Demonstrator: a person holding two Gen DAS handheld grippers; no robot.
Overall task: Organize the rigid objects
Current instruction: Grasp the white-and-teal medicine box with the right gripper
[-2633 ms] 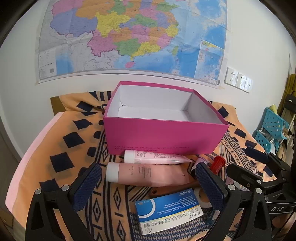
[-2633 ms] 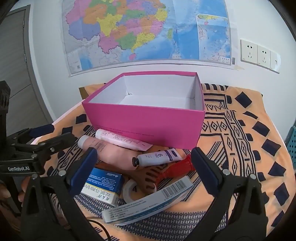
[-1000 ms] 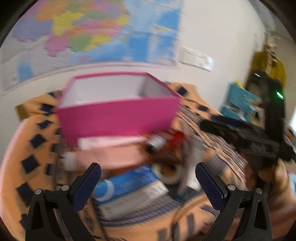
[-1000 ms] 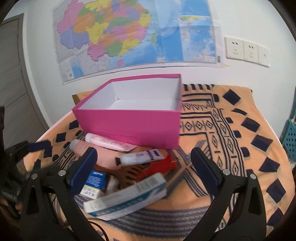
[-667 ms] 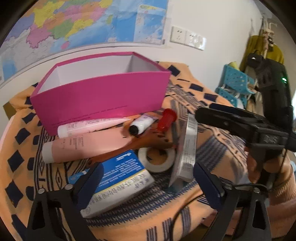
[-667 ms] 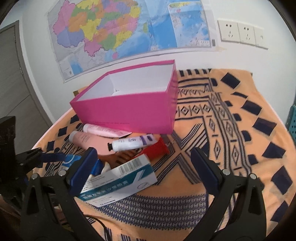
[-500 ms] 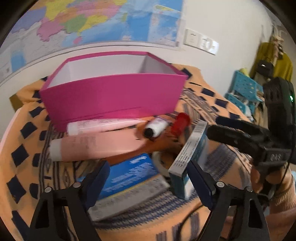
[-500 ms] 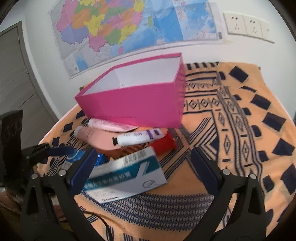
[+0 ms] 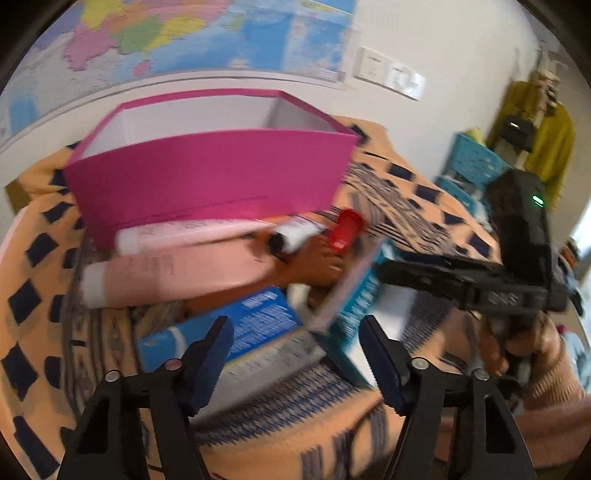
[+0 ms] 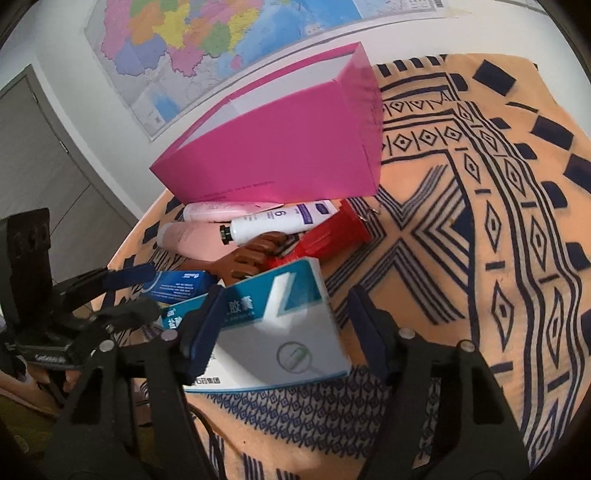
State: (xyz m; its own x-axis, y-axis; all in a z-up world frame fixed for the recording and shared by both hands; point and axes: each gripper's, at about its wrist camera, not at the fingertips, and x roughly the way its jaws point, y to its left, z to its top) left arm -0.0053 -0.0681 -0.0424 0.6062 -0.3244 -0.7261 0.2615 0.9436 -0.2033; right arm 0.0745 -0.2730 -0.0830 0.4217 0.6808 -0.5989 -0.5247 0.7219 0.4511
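Basically both grippers were down over the pile of stuff in front of the pink box (image 10: 280, 147), which stood open-topped on the orange patterned cloth (image 10: 480, 221), w/ a map (image 10: 207, 33) on the wall behind.

Right gripper (image 10: 284, 325): jaws closing, w/ the teal-and-white carton (image 10: 280, 332) between them. Left pad looked to be against the carton's edge; right pad stood apart from it, so no squeeze yet. Carton sat tilted, propped on the heap rather than flat.

Left gripper (image 9: 295, 354): jaws also closing, part-way spread, over the blue carton (image 9: 236, 325) lying flat on the cloth. Pads didn't press on it as far as the blurred left wrist view showed. The same teal-and-white carton (image 9: 354, 295) stood on edge just beside the left gripper's right finger, w/ the right gripper's black body (image 9: 480, 288) and the person's hand (image 9: 517, 343) behind it.

Rest of pile, between cartons and box:
- big pink tube (image 10: 192, 240) and slimmer pale pink tube (image 10: 229, 210), both lying along the box's front wall
- white tube w/ purple label (image 10: 277, 221), black cap pointing left, resting across a brown wooden comb (image 10: 251, 258)
- red object (image 10: 325, 236) just right of the comb, near the box's corner

Nothing was visible in the box. Teal plastic baskets (image 9: 472, 166) and a yellow garment (image 9: 546, 147) were off to the side in the left wrist view.
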